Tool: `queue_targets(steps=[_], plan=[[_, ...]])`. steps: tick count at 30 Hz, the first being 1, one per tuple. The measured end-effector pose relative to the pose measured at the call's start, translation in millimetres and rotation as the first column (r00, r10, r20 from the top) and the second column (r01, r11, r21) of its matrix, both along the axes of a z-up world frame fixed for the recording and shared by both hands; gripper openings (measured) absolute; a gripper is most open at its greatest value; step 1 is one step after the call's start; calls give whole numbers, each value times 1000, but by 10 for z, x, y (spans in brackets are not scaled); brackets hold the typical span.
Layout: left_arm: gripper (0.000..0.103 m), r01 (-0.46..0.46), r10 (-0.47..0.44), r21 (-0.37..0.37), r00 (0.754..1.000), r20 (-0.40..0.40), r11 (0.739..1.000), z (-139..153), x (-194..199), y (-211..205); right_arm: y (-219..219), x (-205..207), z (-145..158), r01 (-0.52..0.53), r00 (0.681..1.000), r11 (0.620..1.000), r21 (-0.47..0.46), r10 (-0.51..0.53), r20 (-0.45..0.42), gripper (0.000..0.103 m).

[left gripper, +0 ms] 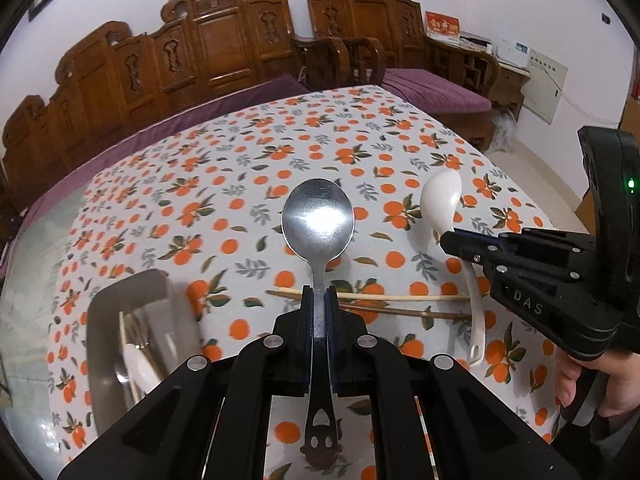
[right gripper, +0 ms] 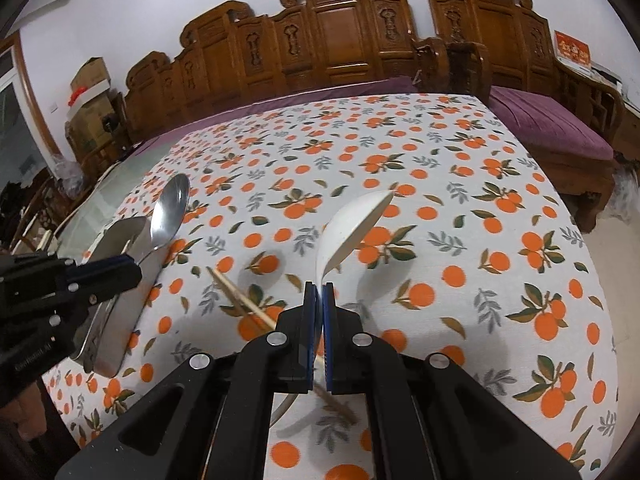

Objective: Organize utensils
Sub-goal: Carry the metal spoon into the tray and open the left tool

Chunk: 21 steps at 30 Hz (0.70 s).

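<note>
The left gripper [left gripper: 319,300] is clamped on the neck of a metal spoon [left gripper: 318,220], bowl pointing away and handle running back between the jaws. The right gripper [right gripper: 319,292] is pinched shut on a white spoon [right gripper: 352,228] the same way. Both spoons are lifted off the cloth. The metal tray [left gripper: 128,292] lies near-left of the left gripper, its long axis running near to far — that hand is the nearer one, so it probably delivers first. Counted: two spoons held, one tray already holding a few utensils, two chopsticks [left gripper: 400,298] on the tablecloth [left gripper: 240,168] between the grippers.
</note>
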<state>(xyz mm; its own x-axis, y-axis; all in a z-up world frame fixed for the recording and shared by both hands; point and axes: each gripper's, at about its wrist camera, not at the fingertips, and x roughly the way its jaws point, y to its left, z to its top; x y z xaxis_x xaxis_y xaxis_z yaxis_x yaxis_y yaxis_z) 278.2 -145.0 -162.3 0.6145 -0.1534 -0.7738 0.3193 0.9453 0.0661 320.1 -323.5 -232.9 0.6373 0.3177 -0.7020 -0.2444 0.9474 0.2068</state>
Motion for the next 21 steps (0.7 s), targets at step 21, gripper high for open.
queue_targets(steps=[21], plan=[[5,-86,86,-15,996,18,996,8,-114,899,826,-266,145,-215,976,976,-21,216,29,4]])
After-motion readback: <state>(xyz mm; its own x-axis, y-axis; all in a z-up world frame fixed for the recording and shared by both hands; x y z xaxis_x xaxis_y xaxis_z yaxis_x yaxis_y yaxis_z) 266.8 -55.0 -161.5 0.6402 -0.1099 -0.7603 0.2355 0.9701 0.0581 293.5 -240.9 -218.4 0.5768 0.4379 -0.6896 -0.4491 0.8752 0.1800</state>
